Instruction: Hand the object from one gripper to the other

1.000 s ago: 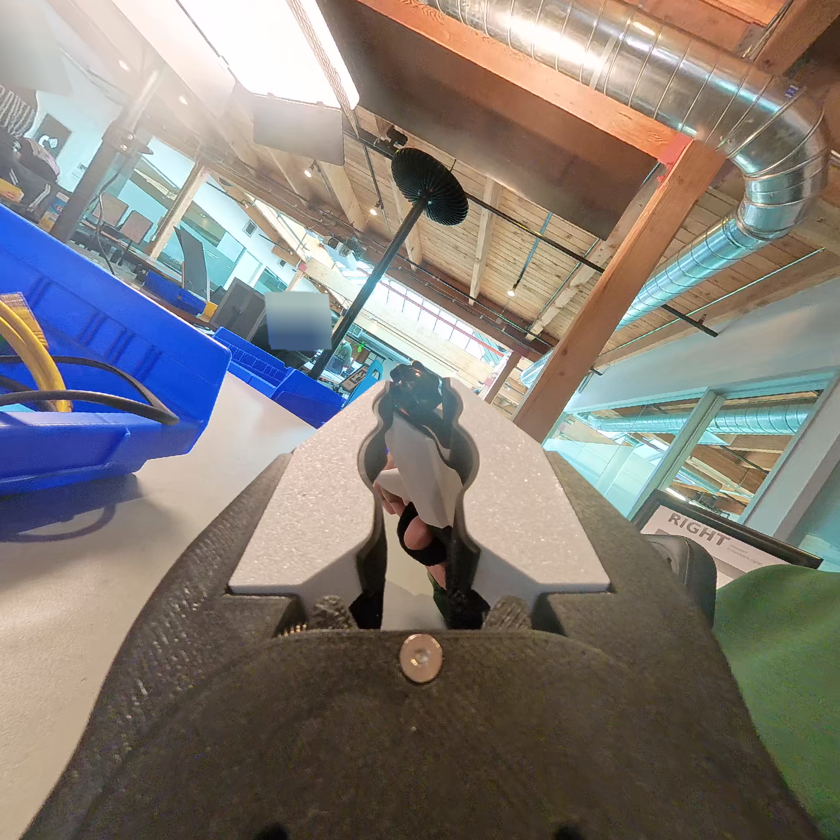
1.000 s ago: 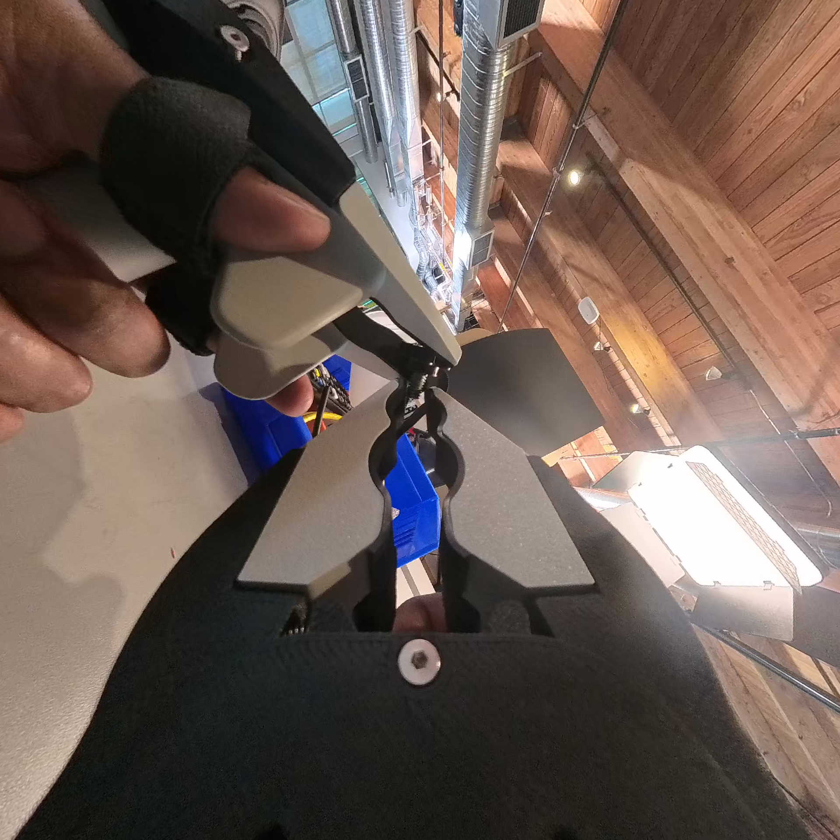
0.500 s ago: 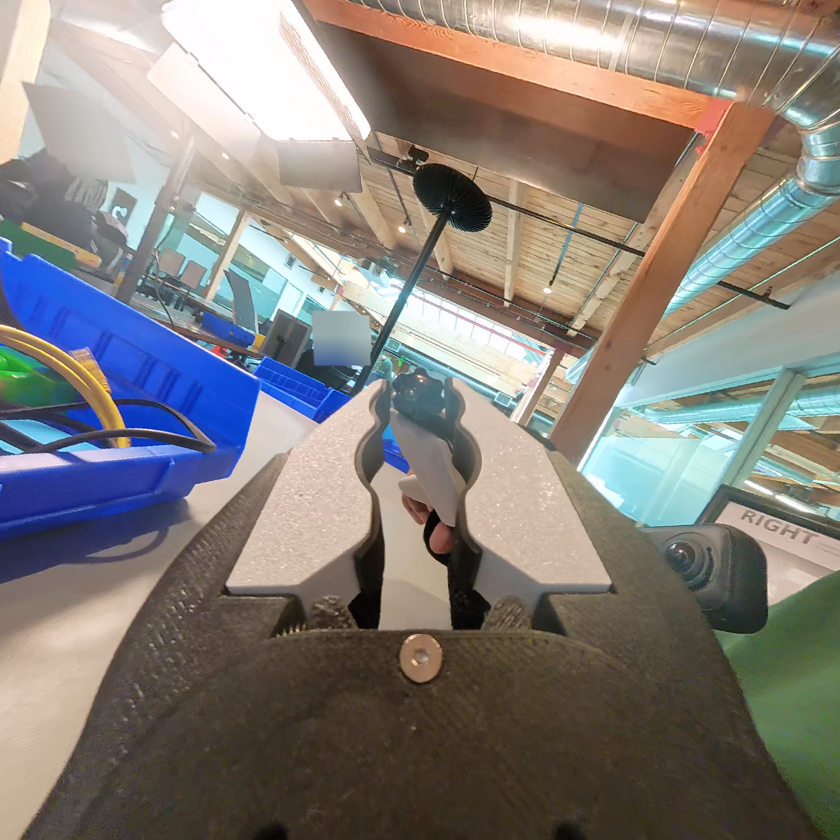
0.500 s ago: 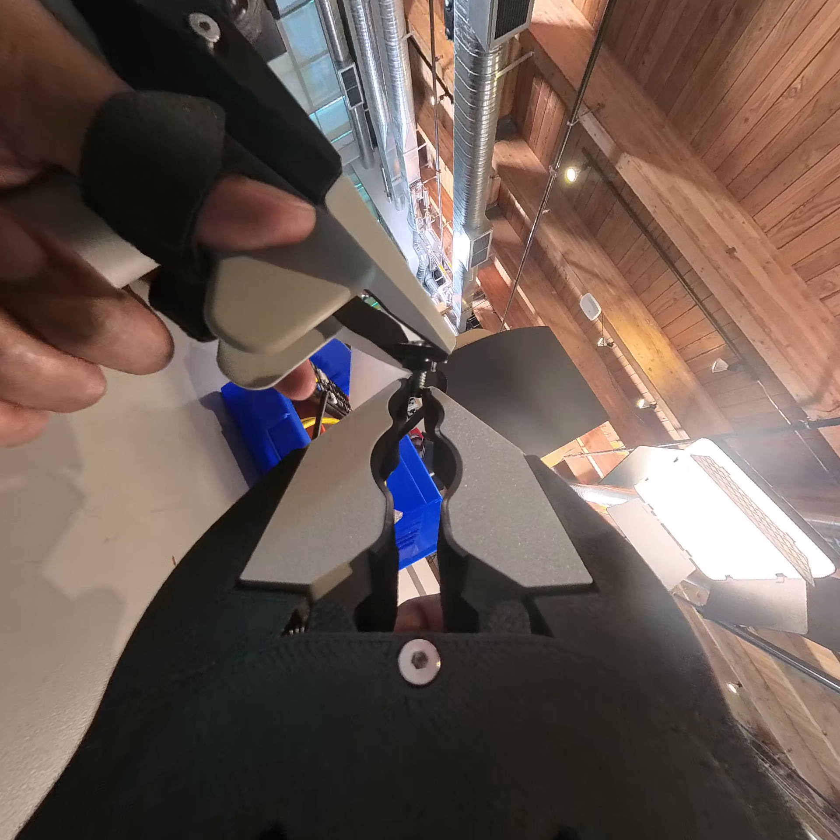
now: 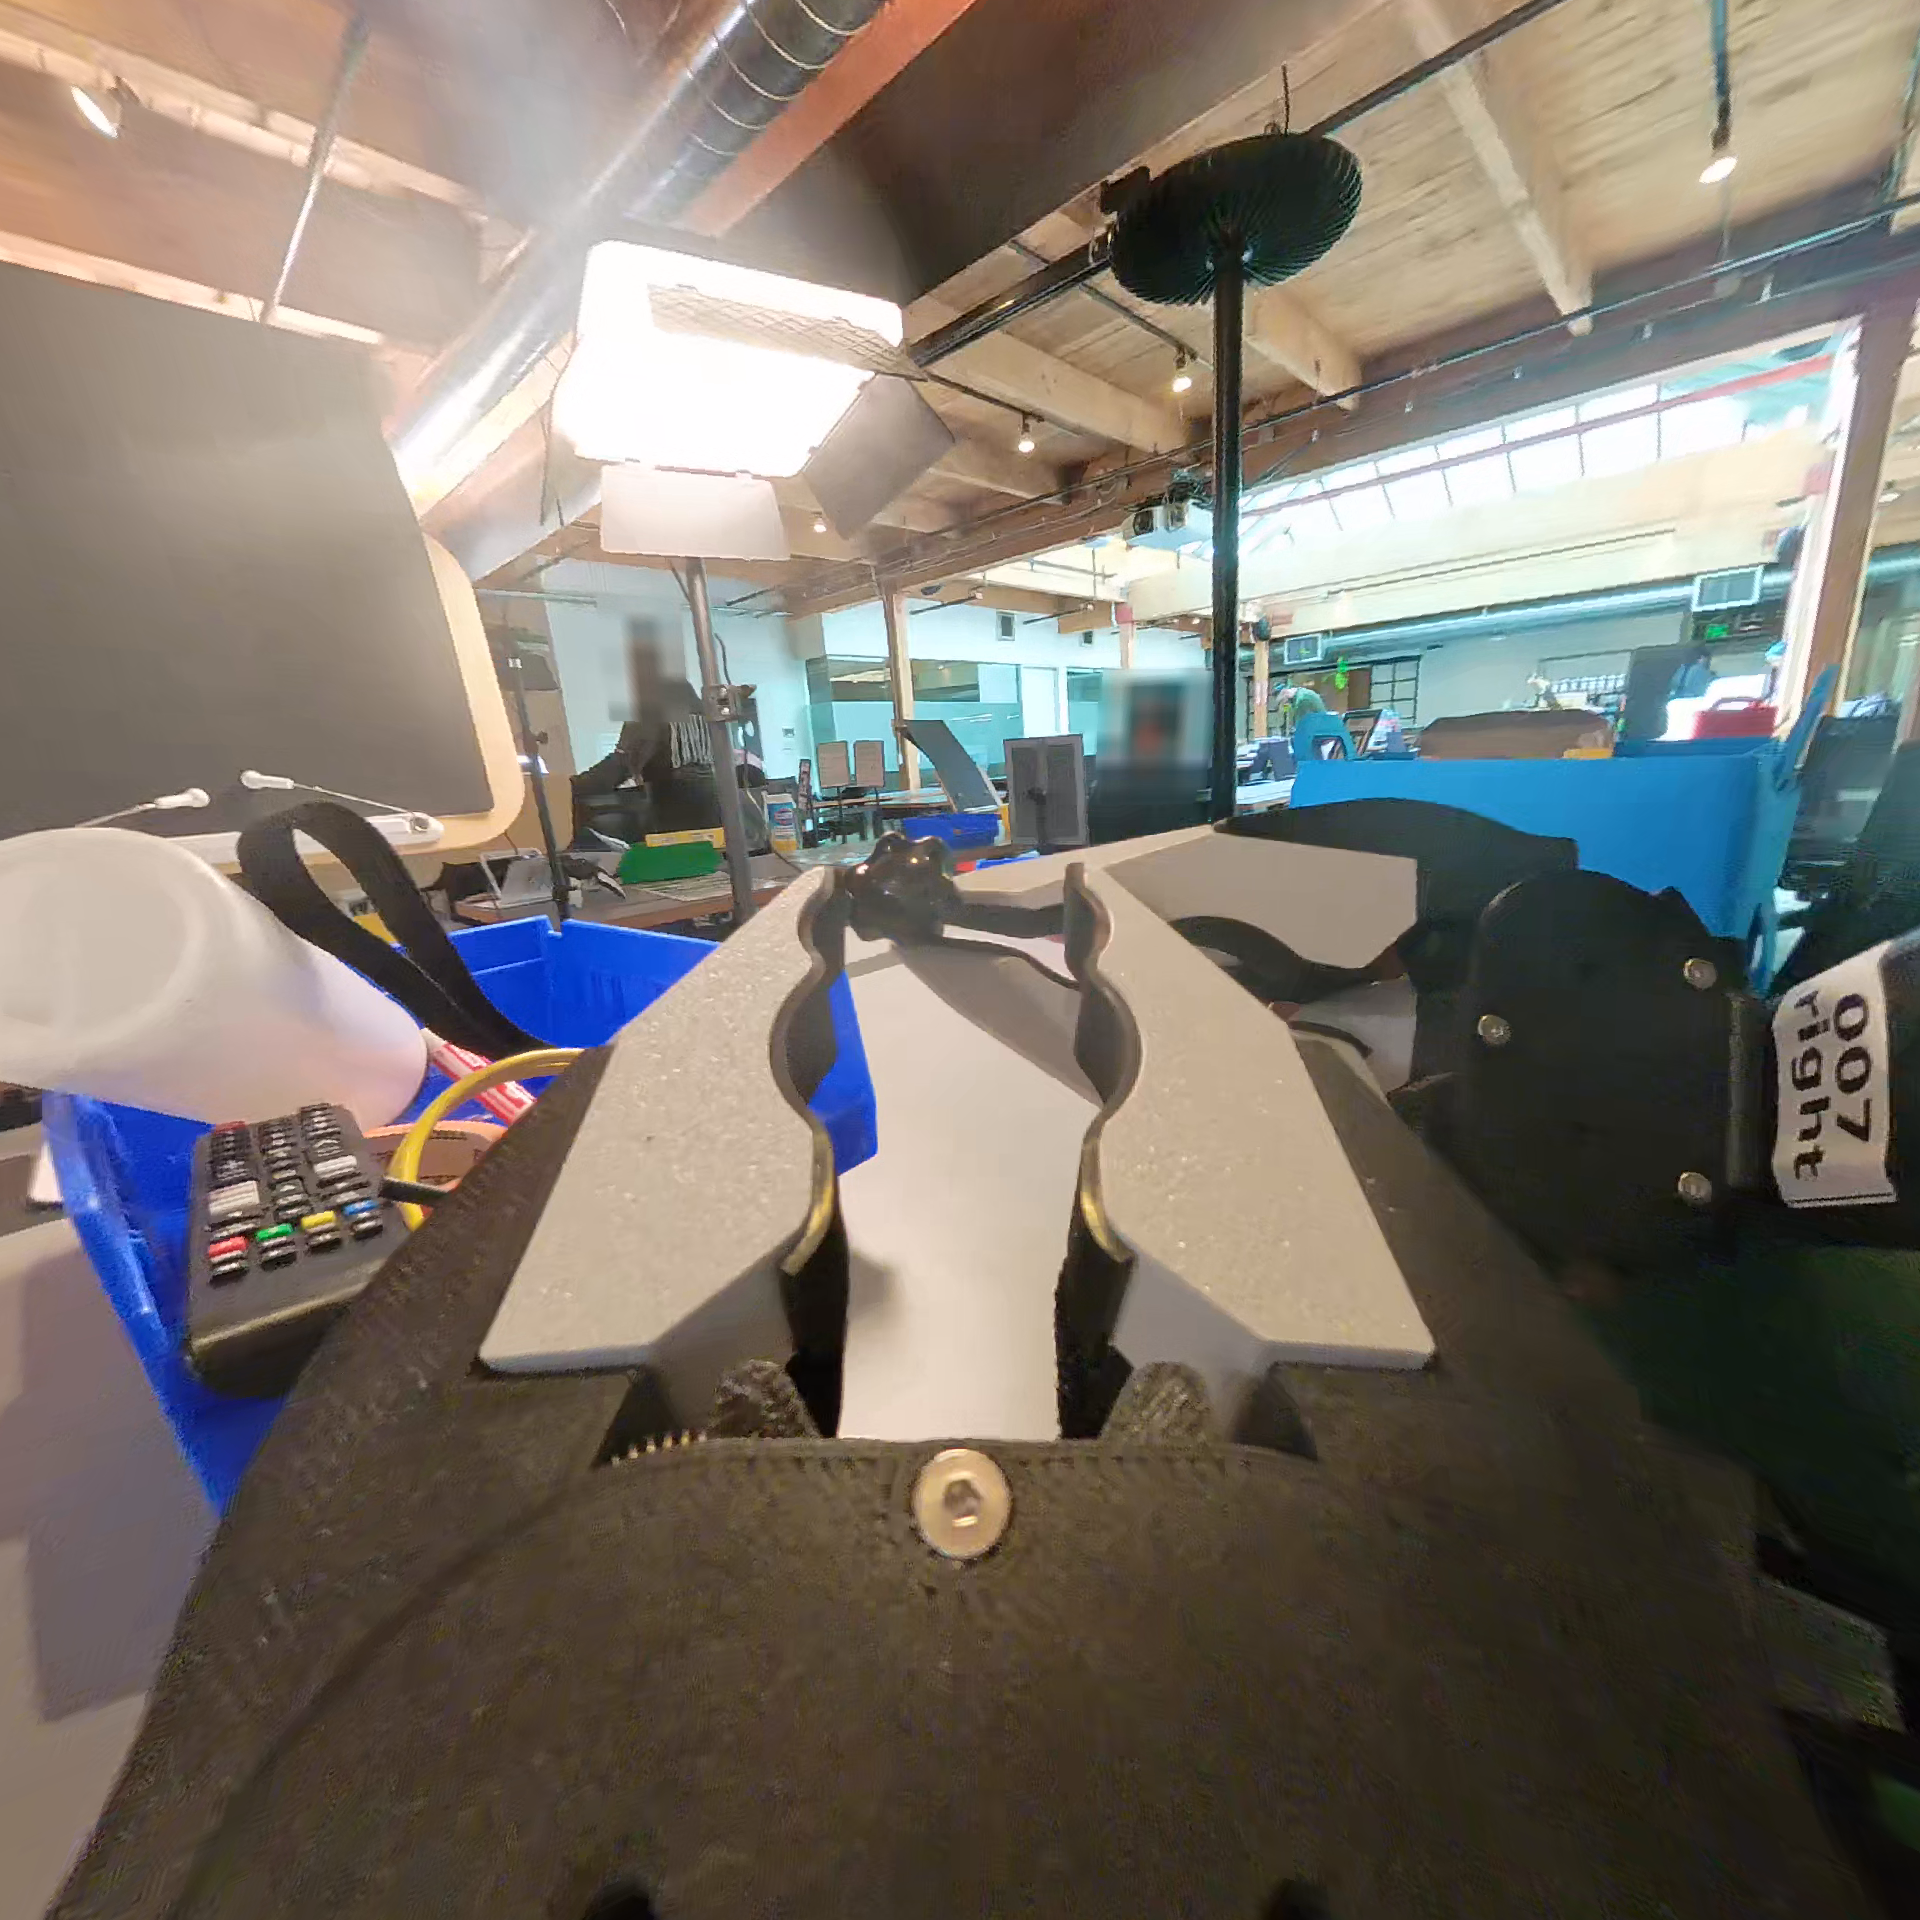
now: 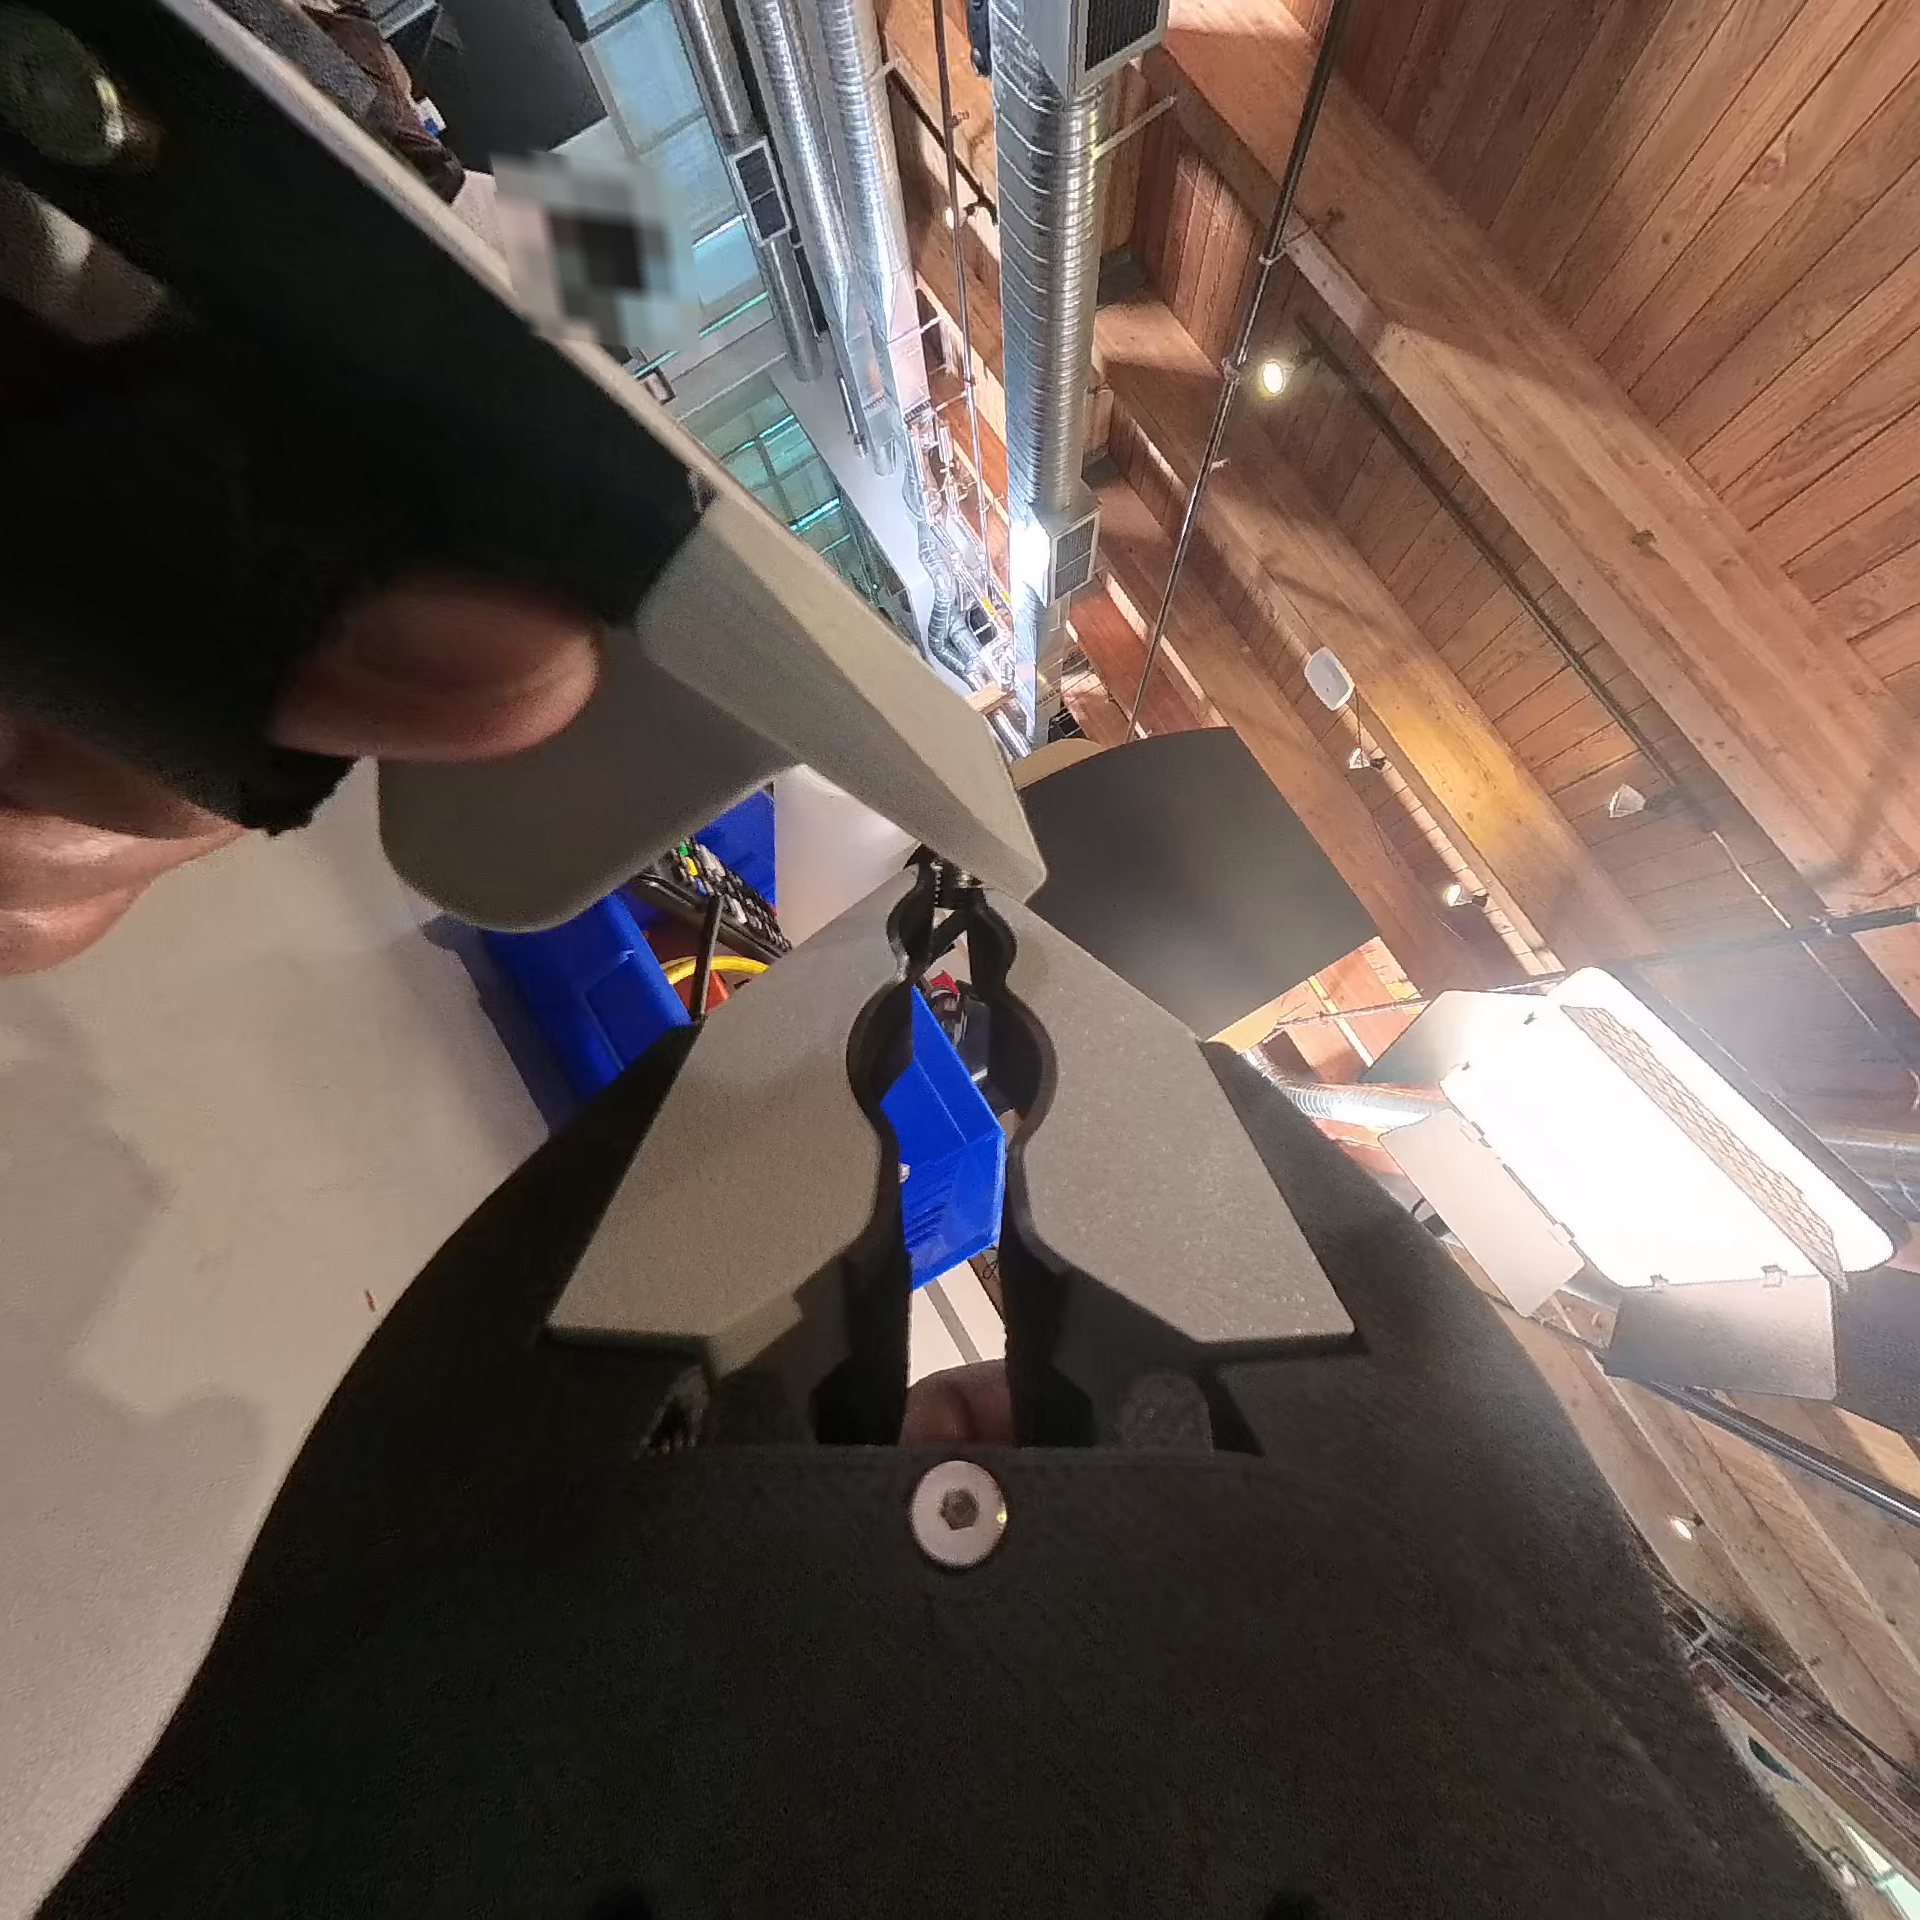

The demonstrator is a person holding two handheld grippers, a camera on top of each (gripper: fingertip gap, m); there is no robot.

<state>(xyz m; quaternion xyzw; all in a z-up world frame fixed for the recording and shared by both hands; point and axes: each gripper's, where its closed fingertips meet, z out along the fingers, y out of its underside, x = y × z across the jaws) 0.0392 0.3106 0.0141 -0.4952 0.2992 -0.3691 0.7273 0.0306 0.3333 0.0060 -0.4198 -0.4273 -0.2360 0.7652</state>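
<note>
The object is a small black knobbed piece (image 5: 894,883). It sits at the tips of my right gripper (image 6: 948,920), which is shut on it (image 6: 932,896). In the left wrist view the right gripper (image 5: 1039,920) reaches in from the right, its black body with a white label behind it. My left gripper (image 5: 948,894) is open, its jaws standing wide apart. The knob lies just inside its left fingertip (image 5: 810,904); I cannot tell whether they touch. In the right wrist view one grey left finger (image 6: 831,727) and a gloved hand (image 6: 416,675) fill the upper left, right over the object.
A blue bin (image 5: 665,987) at the left holds a black remote control (image 5: 281,1216), a white bottle (image 5: 187,966), a yellow cable (image 5: 488,1081) and a black strap. The grey table (image 5: 956,1143) lies below the grippers. A bright studio light (image 5: 717,364) and a black pole (image 5: 1226,520) stand behind. Both grippers' tips are close together, under 4 cm apart.
My left gripper has opened from around the black piece and its view has swung down and to the left. My right gripper stays shut on the piece.
</note>
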